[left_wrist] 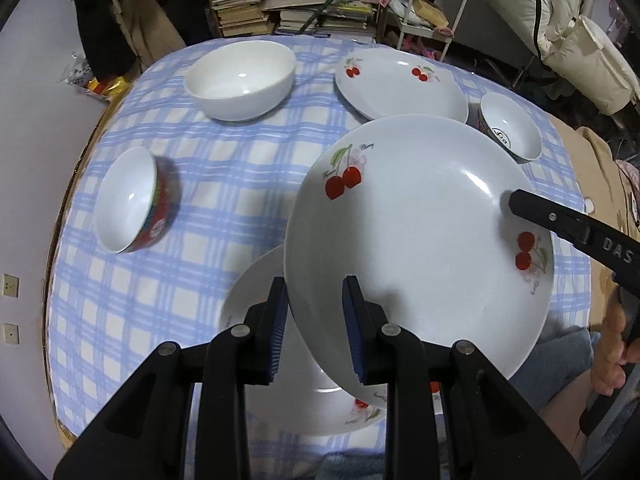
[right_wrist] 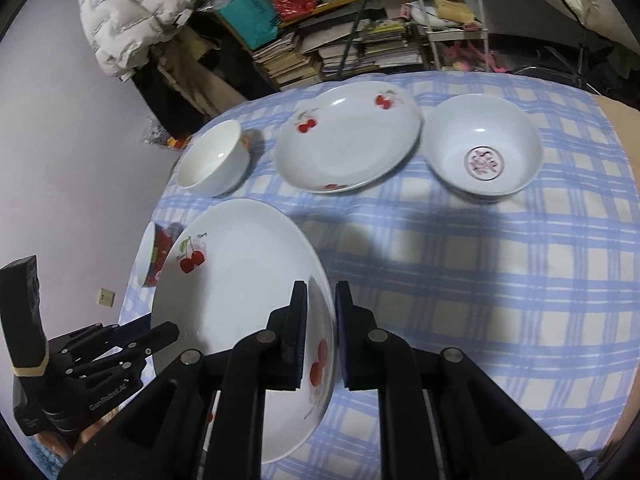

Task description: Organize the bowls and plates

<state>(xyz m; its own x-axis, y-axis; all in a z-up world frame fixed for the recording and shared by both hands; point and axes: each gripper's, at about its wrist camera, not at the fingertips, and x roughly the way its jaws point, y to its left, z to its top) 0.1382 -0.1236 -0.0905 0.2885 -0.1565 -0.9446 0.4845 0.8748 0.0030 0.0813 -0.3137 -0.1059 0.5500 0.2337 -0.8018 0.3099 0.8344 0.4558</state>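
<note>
A white cherry-print plate (left_wrist: 420,240) is held tilted above the table by both grippers. My left gripper (left_wrist: 316,328) is shut on its near-left rim. My right gripper (right_wrist: 322,336) is shut on its right rim, and its finger (left_wrist: 532,208) shows in the left wrist view. The same plate appears in the right wrist view (right_wrist: 240,300). A second cherry plate (left_wrist: 288,392) lies on the cloth right under it. A third cherry plate (left_wrist: 400,84) (right_wrist: 348,140) lies at the far side.
The round table wears a blue checked cloth (left_wrist: 224,184). On it stand a plain white bowl (left_wrist: 242,78) (right_wrist: 210,158), a red-sided bowl (left_wrist: 130,200) (right_wrist: 150,256) at the left, and a patterned bowl (left_wrist: 510,126) (right_wrist: 484,146) at the right. Shelves of books (left_wrist: 280,8) stand behind.
</note>
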